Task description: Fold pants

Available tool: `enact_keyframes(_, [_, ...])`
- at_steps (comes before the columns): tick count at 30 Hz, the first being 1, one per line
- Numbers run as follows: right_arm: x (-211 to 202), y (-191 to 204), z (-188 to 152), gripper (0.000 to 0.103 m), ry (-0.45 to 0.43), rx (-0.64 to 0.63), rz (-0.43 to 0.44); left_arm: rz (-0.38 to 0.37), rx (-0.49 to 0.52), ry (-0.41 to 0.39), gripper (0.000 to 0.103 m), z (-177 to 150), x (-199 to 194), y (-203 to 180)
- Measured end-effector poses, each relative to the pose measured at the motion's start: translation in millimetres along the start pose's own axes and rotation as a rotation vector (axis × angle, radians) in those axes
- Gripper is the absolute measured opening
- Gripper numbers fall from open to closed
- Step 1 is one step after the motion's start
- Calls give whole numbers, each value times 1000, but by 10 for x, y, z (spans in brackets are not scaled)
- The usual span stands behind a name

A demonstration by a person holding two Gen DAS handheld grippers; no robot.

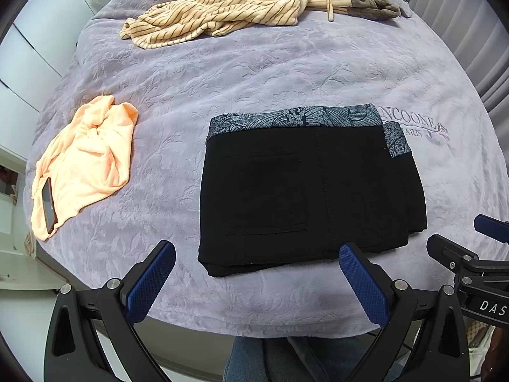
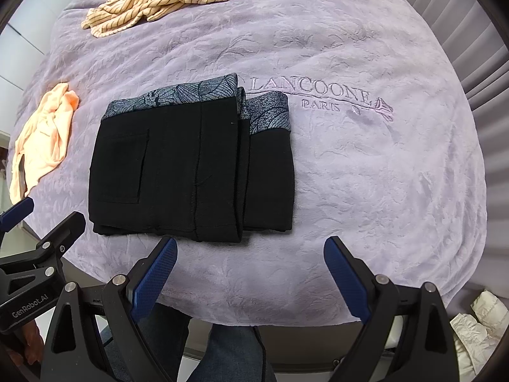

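Observation:
Black pants (image 1: 305, 191) with a grey leaf-print waistband lie folded into a compact rectangle on the lilac bedspread (image 1: 254, 73); they also show in the right wrist view (image 2: 191, 172). My left gripper (image 1: 256, 254) is open and empty, just in front of the pants' near edge. My right gripper (image 2: 251, 248) is open and empty, hovering just in front of the pants' near right corner. Each gripper shows at the edge of the other's view.
A crumpled peach garment (image 1: 89, 156) with a phone (image 1: 48, 205) on it lies at the left. A striped beige garment (image 1: 222, 9) and a brown one (image 1: 372, 0) lie at the far side. The bed's near edge is just below the grippers.

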State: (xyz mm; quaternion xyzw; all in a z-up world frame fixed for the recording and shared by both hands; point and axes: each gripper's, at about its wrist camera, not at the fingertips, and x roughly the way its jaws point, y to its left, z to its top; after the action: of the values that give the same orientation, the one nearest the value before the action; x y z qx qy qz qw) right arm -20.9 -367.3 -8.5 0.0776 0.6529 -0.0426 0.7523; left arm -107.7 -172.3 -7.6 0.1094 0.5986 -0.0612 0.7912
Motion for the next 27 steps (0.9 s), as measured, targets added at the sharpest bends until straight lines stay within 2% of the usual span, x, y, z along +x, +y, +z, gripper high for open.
enact_keyframes(27, [-6, 13, -16, 95, -2, -3, -1, 3, -8, -4, 103, -3, -22, -54])
